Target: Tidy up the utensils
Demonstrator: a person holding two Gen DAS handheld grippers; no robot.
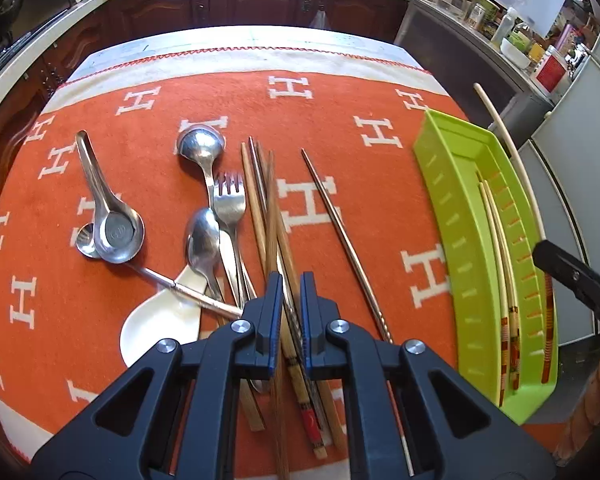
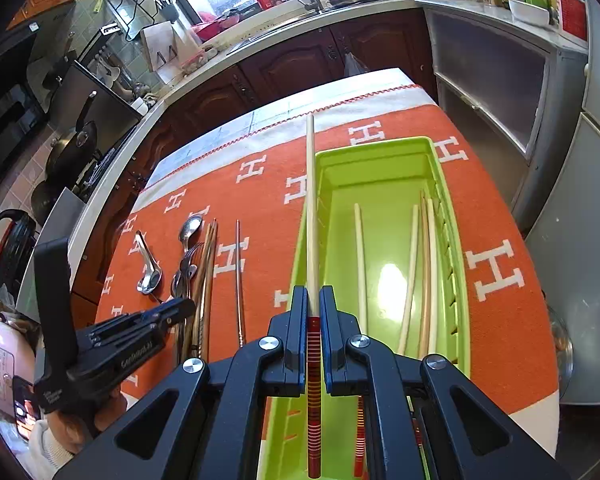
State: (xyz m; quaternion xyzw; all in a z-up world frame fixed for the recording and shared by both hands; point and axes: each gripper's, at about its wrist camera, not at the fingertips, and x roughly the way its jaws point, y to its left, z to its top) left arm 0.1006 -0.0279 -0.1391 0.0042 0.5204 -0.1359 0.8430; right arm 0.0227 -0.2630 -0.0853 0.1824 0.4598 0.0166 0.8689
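1. Gripping a cream chopstick (image 2: 311,216) at its red-banded end, right gripper (image 2: 313,300) holds it raised above the green tray's (image 2: 380,148) left wall; four chopsticks lie inside, clearest in the right view.
2. Left view only: left gripper (image 1: 290,280), jaws narrow, straddles the wooden chopstick pile (image 1: 268,216) beside the fork (image 1: 229,200); contact unclear.

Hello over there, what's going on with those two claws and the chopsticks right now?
Right gripper shut on cream chopstick, above green tray. Left gripper open over chopstick pile. Nothing blocking the tray.
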